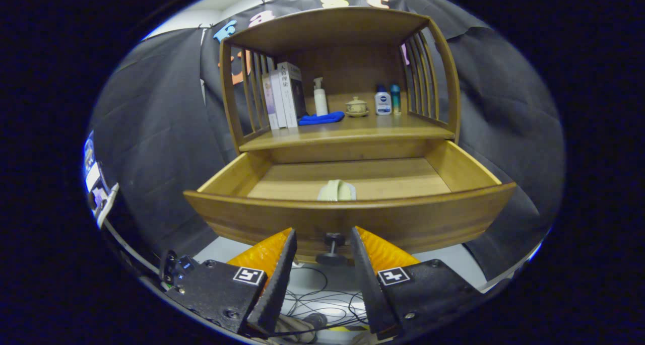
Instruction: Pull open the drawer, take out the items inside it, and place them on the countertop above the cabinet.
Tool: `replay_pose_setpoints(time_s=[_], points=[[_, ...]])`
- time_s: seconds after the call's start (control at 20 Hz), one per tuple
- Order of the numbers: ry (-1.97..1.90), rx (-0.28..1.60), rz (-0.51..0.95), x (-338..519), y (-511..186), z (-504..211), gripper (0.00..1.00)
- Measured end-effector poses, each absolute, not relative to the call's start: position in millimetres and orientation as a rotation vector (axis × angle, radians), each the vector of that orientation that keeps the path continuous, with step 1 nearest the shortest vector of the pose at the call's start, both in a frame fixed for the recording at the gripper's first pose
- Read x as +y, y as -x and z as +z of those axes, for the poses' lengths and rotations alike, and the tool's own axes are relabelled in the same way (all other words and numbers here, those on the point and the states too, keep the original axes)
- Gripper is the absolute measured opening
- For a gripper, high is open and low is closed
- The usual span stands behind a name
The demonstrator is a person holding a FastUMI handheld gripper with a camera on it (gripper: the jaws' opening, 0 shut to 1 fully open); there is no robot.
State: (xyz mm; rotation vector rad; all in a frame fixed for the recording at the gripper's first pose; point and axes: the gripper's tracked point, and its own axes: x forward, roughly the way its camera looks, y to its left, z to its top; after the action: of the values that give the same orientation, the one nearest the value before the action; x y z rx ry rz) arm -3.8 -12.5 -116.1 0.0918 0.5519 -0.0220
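The wooden drawer (347,184) stands open, its curved front hiding most of a pale rounded item (336,190). The gripper (322,242) is spread, its fingers flanking the dark knob (332,248) without touching it.

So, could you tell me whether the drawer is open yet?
Open: the drawer is pulled out, a pale item inside; the gripper is open around its knob.

Light falls from above and in front, leaving the countertop (352,128) and the drawer (347,184) floor evenly bright, while the booth's cloth wall stays dim and the underside of the drawer front sinks into shadow. The fisheye lens bows the cabinet (337,32) posts and the drawer's front rim into curves, more so toward the rim of the round view, where detail smears and a thin bluish fringe shows. The gripper (322,236) fingers look slightly soft, possibly too close for focus, spread apart either side of the drawer knob (332,247).
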Motion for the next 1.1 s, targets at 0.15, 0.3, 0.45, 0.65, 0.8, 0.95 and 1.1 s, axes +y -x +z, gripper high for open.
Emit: replay_pose_setpoints(time_s=[0.15, 0.3, 0.45, 0.65, 0.8, 0.95, 1.1], points=[[-0.089, 0.571, -0.001, -4, -13, -92, 0.75], [-0.078, 0.627, -0.015, -5, -37, -85, 0.76], [-0.058, 0.792, -0.047, -13, -58, -105, 0.76], [-0.085, 0.988, -0.124, -34, -81, -137, 0.76], [-0.137, 1.108, -0.133, -39, -91, -160, 0.75], [-0.185, 1.192, -0.137, -38, -98, -173, 0.75], [-0.171, 1.197, -0.144, -38, -114, -179, 0.71]])
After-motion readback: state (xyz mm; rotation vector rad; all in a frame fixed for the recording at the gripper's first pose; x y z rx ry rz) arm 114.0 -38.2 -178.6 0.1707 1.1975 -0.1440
